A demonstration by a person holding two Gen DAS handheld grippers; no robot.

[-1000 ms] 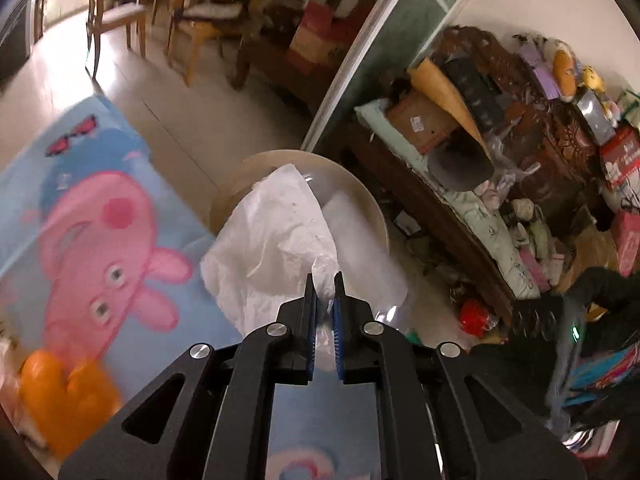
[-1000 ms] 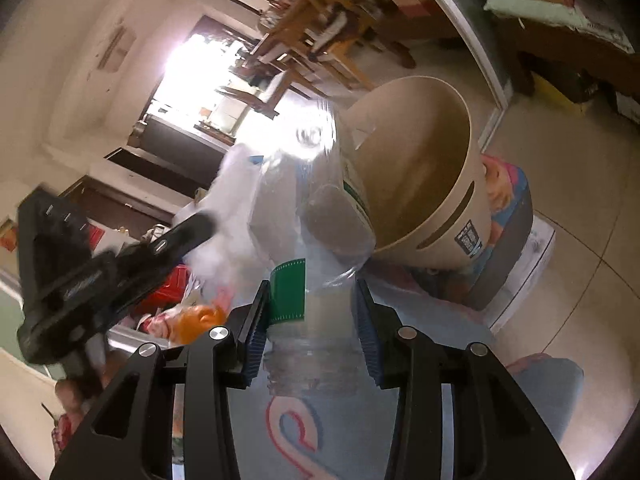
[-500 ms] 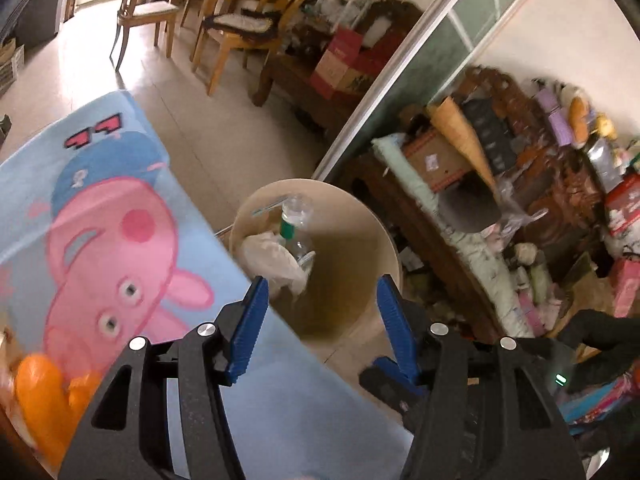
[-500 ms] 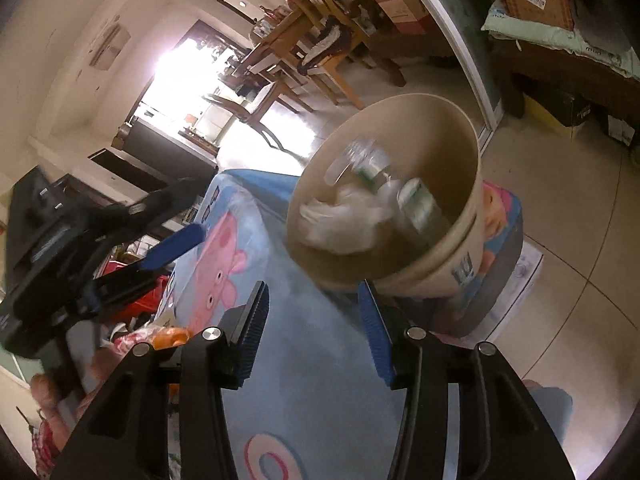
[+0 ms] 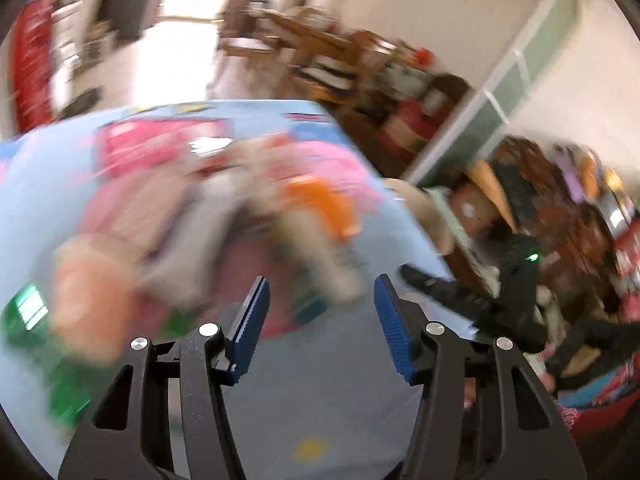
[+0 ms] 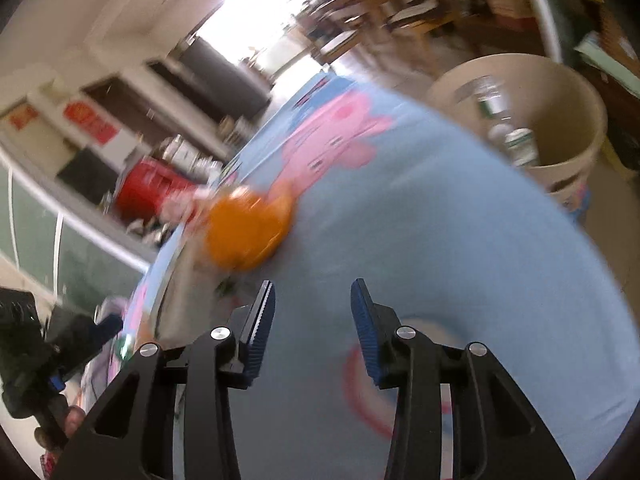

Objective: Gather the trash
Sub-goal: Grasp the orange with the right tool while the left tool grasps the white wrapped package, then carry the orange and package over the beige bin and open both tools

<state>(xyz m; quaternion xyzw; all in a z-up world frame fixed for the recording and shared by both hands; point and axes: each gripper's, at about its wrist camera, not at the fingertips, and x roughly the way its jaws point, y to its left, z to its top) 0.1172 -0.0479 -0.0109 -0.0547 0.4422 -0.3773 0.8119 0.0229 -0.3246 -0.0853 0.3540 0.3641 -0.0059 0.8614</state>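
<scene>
Both views are motion-blurred. My left gripper (image 5: 320,304) is open and empty over the blue cartoon-pig cloth (image 5: 320,420), facing a blurred heap of trash (image 5: 224,232) with an orange piece (image 5: 320,204) and a green wrapper (image 5: 28,312). My right gripper (image 6: 313,300) is open and empty above the same cloth (image 6: 440,248). An orange bag (image 6: 246,232) lies ahead of it to the left. The beige bin (image 6: 560,96) stands at the far right past the cloth's edge, holding a clear plastic bottle (image 6: 504,120). Only the bin's rim (image 5: 416,200) shows in the left wrist view.
The right gripper's body (image 5: 480,300) shows at right in the left wrist view; the left one (image 6: 52,344) shows at lower left in the right wrist view. A cluttered bench (image 5: 560,208) lies beyond the bin. Wooden chairs and table (image 5: 304,48) stand far back.
Both grippers opened and dropped the white tissue and the plastic bottle into the bin. Both have since swung left, away from the bin toward the trash heap on the cloth.
</scene>
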